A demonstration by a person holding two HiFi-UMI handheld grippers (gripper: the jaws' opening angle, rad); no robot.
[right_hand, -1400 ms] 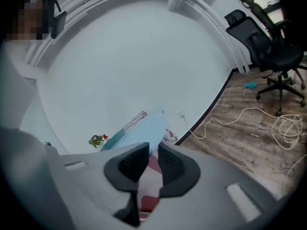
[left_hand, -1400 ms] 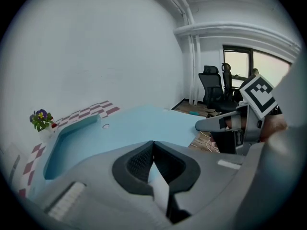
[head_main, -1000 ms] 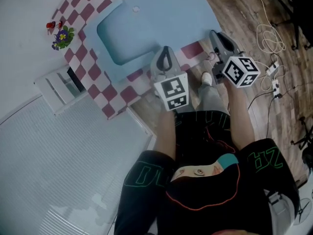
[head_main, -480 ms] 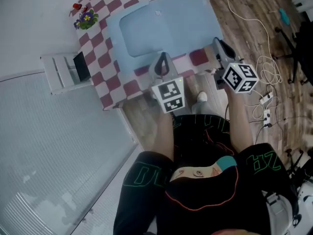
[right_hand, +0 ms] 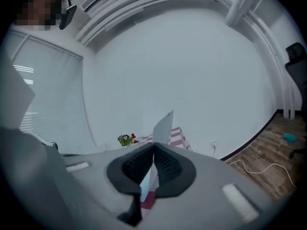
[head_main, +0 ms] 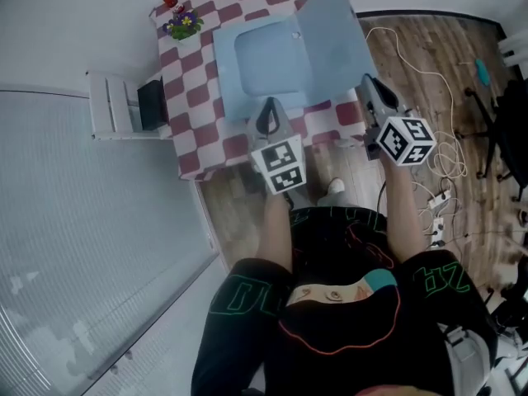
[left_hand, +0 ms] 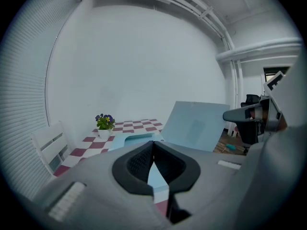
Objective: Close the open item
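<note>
I have both claws raised in front of the counter (head_main: 194,97), which is draped in a red-and-white chequered cloth. On it lies the task's thing, a flat light-blue case: its base (head_main: 268,56) has a shallow rounded recess and rests flat on the cloth, and its plain light-blue lid (head_main: 337,27) stands tilted up and back along the base's right side. The case is open.

My left claw (left_hand: 153,143) is clenched. In the left gripper view its black ribbed pads (left_hand: 136,164) meet at the tip with nothing between them, and the case base shows beyond and below them. From the head view this claw sits over the counter's near edge, just in front of the case base. I cannot tell whether it touches it.

My right claw (right_hand: 153,147) is clenched too, pads together and empty. The right gripper view looks at the lid nearly edge-on, rising just past the tip. From the head view this claw sits by the lid's near corner.

A small white pot of purple flowers (head_main: 183,23) stands near the counter's far left corner, well apart from the case, with a small red object (head_main: 171,1) just beside it. A white slatted chair (head_main: 111,106) stands against the counter's left side. To the right, white cables (head_main: 412,48) lie on the wooden plank floor (head_main: 429,89).
</note>
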